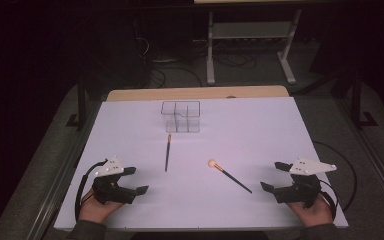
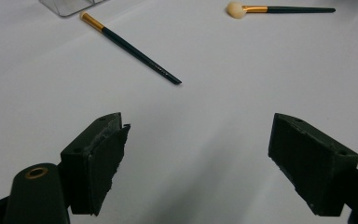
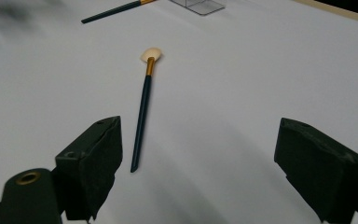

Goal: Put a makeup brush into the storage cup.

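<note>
White table (image 1: pixel 260 125) | two brushes (image 1: pixel 167 152) (image 1: pixel 230 175) | markings unreadable

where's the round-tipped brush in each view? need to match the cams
High view: the round-tipped brush lies right of centre, pale tip toward the table's middle, handle running toward the right gripper.
Left gripper view: brush at the top right, tip pointing left.
Right gripper view: brush near centre, tip up, just ahead of the left-hand jaw.
Shared landmark: the clear organiser.
</note>
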`<state>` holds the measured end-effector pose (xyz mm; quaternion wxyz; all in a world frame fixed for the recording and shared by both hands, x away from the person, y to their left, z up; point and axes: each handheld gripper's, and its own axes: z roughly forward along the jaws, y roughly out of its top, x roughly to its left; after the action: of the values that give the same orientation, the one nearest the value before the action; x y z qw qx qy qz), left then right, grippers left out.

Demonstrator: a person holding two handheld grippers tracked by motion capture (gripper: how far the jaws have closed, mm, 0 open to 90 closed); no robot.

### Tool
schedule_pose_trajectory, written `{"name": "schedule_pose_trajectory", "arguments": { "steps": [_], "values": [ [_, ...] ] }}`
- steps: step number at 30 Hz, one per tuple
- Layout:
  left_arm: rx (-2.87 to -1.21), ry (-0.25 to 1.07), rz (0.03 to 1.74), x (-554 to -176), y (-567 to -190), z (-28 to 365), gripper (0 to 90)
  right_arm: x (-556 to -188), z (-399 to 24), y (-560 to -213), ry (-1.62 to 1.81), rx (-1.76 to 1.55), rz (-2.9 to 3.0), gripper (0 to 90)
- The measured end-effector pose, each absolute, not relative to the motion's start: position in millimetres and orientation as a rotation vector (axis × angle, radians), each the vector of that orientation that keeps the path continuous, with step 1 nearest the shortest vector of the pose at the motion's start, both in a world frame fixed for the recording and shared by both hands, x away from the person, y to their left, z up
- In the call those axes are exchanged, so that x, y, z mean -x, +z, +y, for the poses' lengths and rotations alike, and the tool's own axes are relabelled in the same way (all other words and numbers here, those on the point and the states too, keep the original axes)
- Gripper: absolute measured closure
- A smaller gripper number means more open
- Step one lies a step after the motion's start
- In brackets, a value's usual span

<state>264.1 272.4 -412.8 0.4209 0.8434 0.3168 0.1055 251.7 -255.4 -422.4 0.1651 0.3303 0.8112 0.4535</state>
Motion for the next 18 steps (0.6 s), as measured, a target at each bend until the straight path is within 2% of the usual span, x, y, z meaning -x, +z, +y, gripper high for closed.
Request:
{"name": "schedule_pose_trajectory", "arguments": {
  "steps": [18],
  "values": [
    [-2.111,0.250,0.799,-266.3,-410.6,272.3,18.2,-254.6,-253.8,-422.2,1.281,-0.941,2.309,14.1]
  ]
}}
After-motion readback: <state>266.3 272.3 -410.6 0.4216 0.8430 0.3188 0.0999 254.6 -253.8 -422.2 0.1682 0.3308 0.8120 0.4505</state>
